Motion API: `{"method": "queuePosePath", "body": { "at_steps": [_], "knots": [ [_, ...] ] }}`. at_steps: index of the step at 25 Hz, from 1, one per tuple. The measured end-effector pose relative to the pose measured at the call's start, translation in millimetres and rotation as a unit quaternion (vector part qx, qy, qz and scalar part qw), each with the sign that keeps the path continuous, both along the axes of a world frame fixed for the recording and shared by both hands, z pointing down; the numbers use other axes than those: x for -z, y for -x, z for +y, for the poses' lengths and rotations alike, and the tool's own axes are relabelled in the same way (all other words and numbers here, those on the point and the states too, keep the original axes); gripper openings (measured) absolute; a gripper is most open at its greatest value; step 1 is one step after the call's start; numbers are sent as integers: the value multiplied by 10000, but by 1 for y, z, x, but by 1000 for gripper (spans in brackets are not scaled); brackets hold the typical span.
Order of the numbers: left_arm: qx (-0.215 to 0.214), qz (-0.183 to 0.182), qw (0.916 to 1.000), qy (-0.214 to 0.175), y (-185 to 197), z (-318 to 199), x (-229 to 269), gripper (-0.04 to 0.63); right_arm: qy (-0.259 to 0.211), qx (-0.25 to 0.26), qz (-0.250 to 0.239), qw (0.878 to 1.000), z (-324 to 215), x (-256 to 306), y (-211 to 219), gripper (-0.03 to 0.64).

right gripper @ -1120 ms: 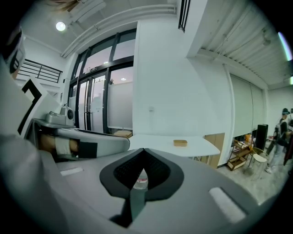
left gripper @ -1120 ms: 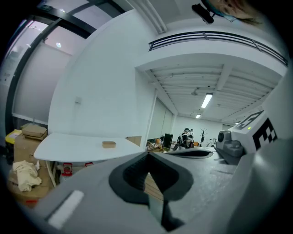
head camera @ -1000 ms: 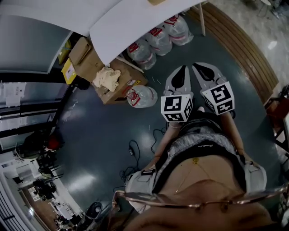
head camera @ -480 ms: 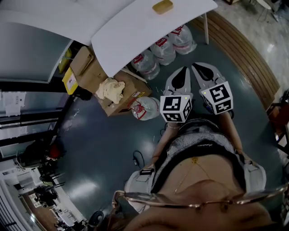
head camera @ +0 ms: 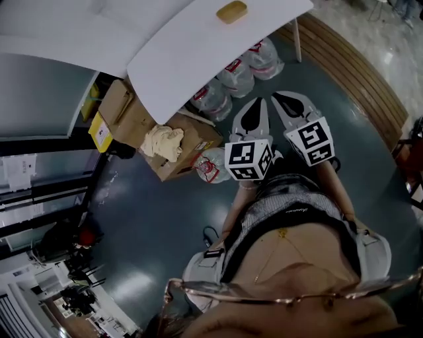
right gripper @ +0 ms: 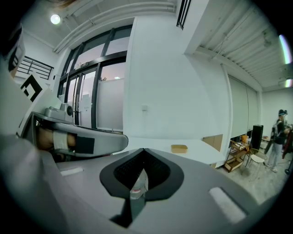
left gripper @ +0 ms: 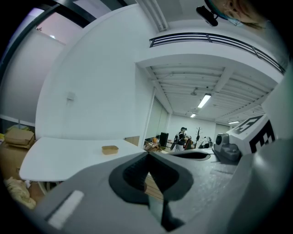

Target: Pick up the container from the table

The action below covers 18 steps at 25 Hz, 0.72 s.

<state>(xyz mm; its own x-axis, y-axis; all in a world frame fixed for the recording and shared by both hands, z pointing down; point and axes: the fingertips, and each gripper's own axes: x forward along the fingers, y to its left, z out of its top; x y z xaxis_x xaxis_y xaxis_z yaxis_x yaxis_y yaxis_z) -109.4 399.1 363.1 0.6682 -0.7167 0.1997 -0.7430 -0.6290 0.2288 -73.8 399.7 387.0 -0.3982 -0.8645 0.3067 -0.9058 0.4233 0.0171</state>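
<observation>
Tan and low, the container (head camera: 232, 11) sat by itself on the white table (head camera: 192, 53), toward one end of the top, with bare surface all round it and nothing touching it. Each gripper view showed it as a small block on the tabletop, just above the jaw tips, so both tools seemed to be aimed at it on purpose.

Under the table, at about eleven o'clock from the grippers, clear water bottles (head camera: 228, 72) with red labels were stowed. Cardboard boxes (head camera: 125, 112) stood at nine o'clock, with a pale cloth (head camera: 164, 142) heaped on one of them.

The left gripper (head camera: 256, 102) and the right gripper (head camera: 283, 98) were held side by side at the person's waist. They pointed at twelve o'clock, over the dark floor rather than the table, and were well apart from the container. Both were clenched tip to tip on nothing. Through the left one's gap only a strip of wooden flooring showed, and through the right one's only a bottle standing far beyond it. I judged that they were kept closed because nothing was yet within reach. The pick-up had not begun, and the jaws would have to part before either could take the container.
</observation>
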Motion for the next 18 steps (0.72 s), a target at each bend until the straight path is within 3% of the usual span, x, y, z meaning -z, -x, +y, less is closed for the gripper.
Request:
{"method": "queuePosePath", "body": {
  "at_steps": [10,18],
  "knots": [
    [145,14,9998,162,-6,-40,-7,2,13,46,-120,9999,-37,-1,-12,25],
    [363,89,9992,156,-39,-94,1,2,-73,132,-257,9996,-96,11,-43,25]
  ]
}}
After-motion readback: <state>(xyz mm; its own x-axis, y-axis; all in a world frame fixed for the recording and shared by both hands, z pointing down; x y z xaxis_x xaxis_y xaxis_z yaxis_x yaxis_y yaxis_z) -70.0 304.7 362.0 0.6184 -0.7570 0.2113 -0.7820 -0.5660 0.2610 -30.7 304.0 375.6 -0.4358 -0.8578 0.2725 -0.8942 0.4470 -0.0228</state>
